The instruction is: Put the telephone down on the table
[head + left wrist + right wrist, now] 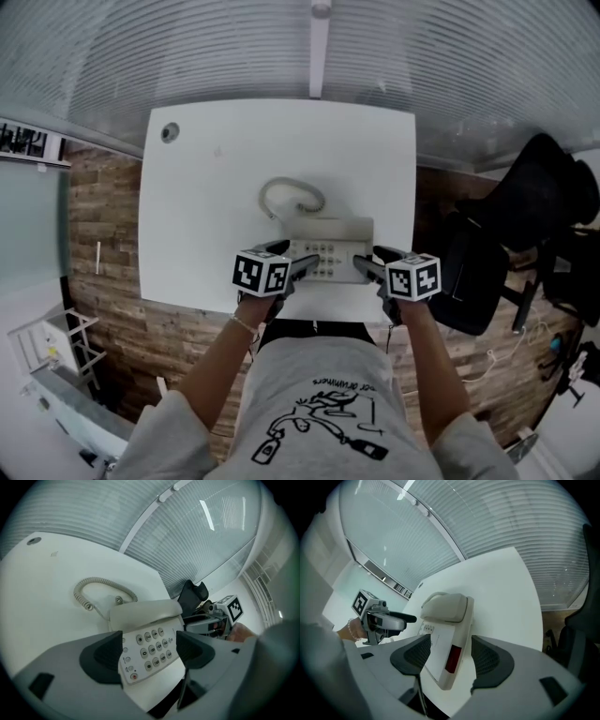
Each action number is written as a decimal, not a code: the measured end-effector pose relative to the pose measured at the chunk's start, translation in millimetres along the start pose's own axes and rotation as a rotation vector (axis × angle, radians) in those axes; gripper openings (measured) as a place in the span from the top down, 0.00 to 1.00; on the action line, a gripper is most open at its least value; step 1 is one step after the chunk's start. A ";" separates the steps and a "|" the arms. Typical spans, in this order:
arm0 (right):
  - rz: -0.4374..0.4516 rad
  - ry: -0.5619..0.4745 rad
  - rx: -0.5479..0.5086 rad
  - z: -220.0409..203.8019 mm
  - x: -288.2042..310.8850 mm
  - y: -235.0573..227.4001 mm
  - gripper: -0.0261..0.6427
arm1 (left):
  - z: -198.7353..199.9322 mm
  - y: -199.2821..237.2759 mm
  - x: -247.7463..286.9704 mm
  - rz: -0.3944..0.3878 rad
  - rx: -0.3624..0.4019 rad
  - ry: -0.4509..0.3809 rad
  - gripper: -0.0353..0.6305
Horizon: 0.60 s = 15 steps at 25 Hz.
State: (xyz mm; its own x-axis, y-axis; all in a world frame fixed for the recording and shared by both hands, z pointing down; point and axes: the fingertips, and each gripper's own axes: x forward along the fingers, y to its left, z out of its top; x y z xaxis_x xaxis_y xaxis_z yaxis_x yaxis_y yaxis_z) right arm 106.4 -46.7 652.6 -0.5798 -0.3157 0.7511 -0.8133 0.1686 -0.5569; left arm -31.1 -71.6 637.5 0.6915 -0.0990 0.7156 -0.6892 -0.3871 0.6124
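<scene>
From the head view, the marker cubes (262, 273) hide most of both grippers, and the jaw tips at either end of the telephone (330, 246) are too small to show whether they touch it. Right of the telephone, a black chair (525, 225) runs off the picture's edge.

In the left gripper view, the left gripper (149, 652) has its pads over both side edges of the telephone, so a grip cannot be told. The key labels are too small to read.

In the right gripper view, the telephone is edge-on. One pad of the right gripper (447, 660) covers part of its keypad side.
</scene>
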 end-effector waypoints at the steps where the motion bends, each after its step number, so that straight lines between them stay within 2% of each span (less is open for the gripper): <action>1: -0.006 -0.008 -0.015 2.0 -3.4 1.7 0.53 | 1.2 -3.6 -2.6 -0.006 0.007 -0.006 0.42; 6: -0.069 -0.041 -0.136 13.8 -26.8 15.1 0.56 | 13.0 -26.4 -24.0 -0.009 0.092 -0.045 0.51; 11: -0.089 -0.152 -0.246 34.8 -55.6 43.1 0.66 | 32.6 -55.3 -44.0 -0.066 0.131 -0.158 0.67; 15: -0.077 -0.247 -0.313 53.5 -73.4 70.0 0.72 | 49.8 -74.3 -59.9 -0.111 0.156 -0.241 0.72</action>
State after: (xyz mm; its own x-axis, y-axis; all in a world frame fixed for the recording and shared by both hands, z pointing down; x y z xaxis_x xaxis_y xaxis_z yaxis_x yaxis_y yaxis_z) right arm 94.6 -61.7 539.5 -0.5187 -0.5469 0.6572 -0.8514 0.4001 -0.3391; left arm -10.5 -82.6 532.4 0.8047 -0.2561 0.5355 -0.5784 -0.5416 0.6100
